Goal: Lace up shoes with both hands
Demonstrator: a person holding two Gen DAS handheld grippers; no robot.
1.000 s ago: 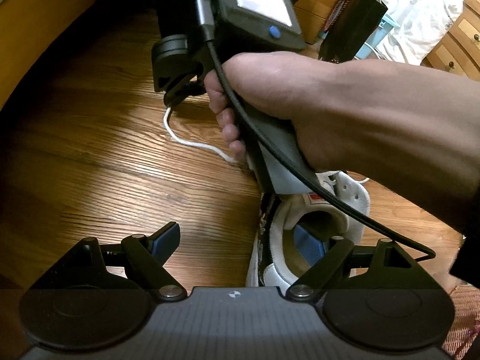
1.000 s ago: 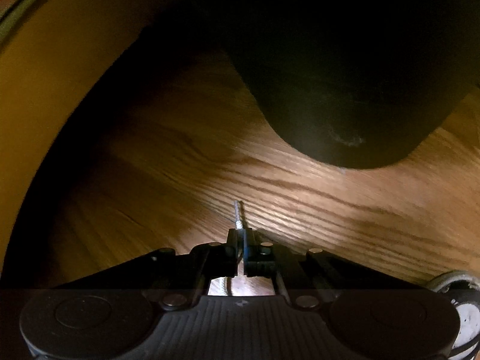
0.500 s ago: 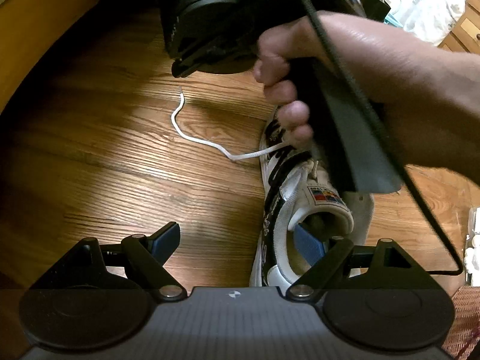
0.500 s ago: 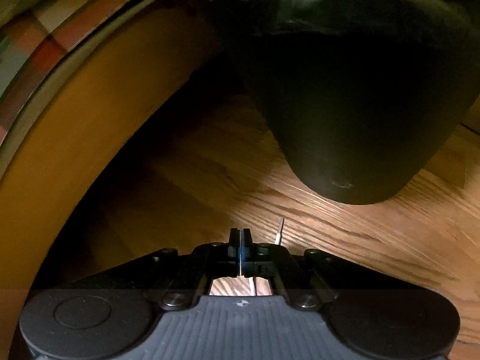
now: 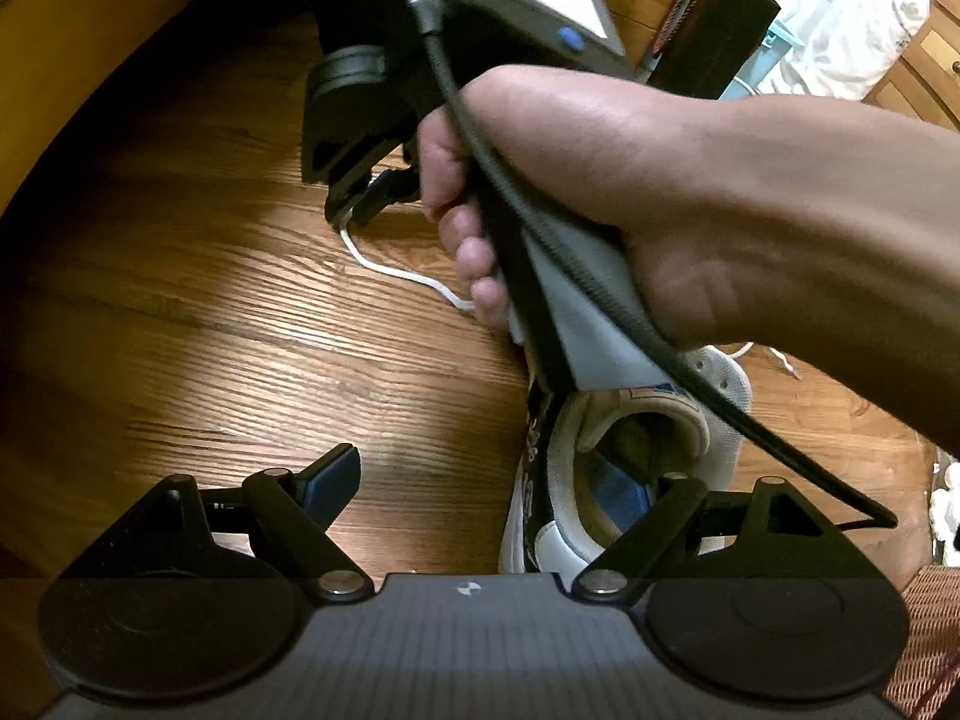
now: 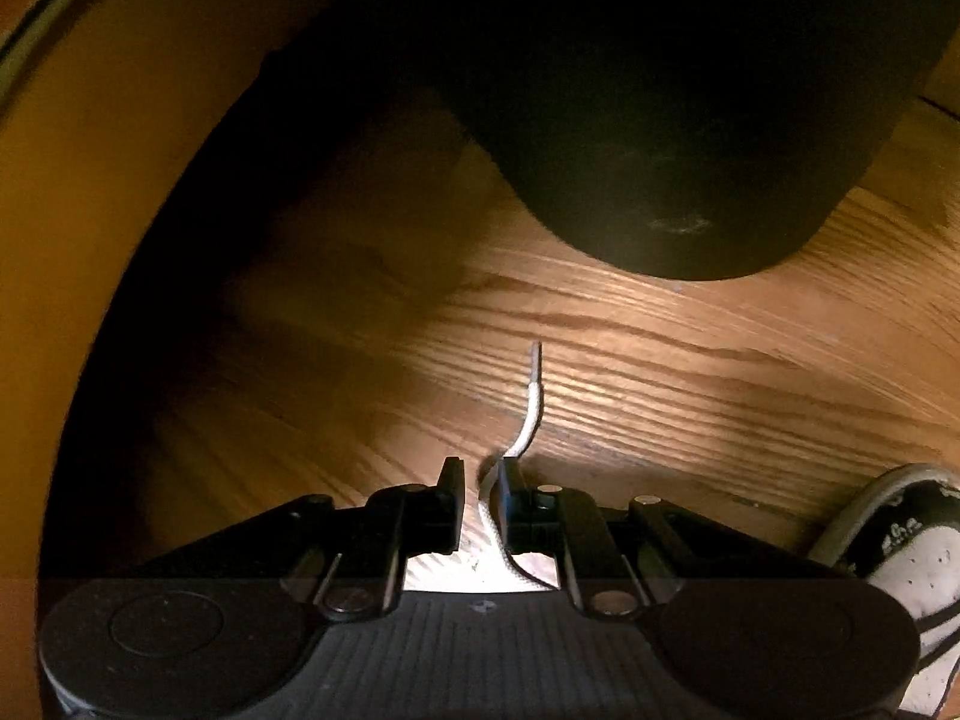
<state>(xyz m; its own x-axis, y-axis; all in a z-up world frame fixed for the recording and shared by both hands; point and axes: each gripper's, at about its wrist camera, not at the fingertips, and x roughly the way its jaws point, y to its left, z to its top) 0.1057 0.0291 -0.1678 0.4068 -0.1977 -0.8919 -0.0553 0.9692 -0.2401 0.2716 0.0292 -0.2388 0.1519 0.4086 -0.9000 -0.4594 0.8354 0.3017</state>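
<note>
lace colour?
White. The lace shows best in the left wrist view, trailing across the wood floor toward the shoe.

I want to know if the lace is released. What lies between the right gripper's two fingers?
The white shoelace runs through the gap of the opening right gripper, along one finger, unpinched, shown in the right wrist view.

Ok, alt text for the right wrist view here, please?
The right gripper hangs over a wooden floor, its jaws opening with the white shoelace lying between them, tip pointing ahead. A large dark rounded object fills the top, and a white-and-black sneaker shows at lower right.
</note>
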